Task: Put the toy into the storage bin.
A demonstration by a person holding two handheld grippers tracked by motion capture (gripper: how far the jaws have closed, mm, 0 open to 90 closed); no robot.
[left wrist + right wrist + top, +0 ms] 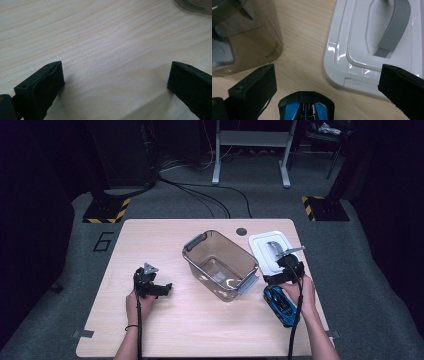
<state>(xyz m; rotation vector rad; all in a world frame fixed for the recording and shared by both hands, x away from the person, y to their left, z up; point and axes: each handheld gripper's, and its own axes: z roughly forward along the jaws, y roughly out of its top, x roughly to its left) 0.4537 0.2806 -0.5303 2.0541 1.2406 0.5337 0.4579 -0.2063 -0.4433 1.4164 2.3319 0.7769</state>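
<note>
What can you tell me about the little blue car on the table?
The blue toy car is shiny blue with black parts, like a sports car, and looks like plastic. It lies on the wooden table near the right edge, beside the clear container and below the white lid. The open right gripper straddles its end without touching.

Counter (pixel 150 330): pale wood grain, a dark round grommet (pixel 241 231) at its far edge. Floor: grey carpet, a "6" (pixel 103 241) marked left of the counter (dark strokes). Two black stand bases with yellow-black hazard stripes (pixel 106 210), (pixel 325 207). Black cables (pixel 210 197) trailing across the carpet. Grey metal frame legs (pixel 252 150) beyond.
</note>
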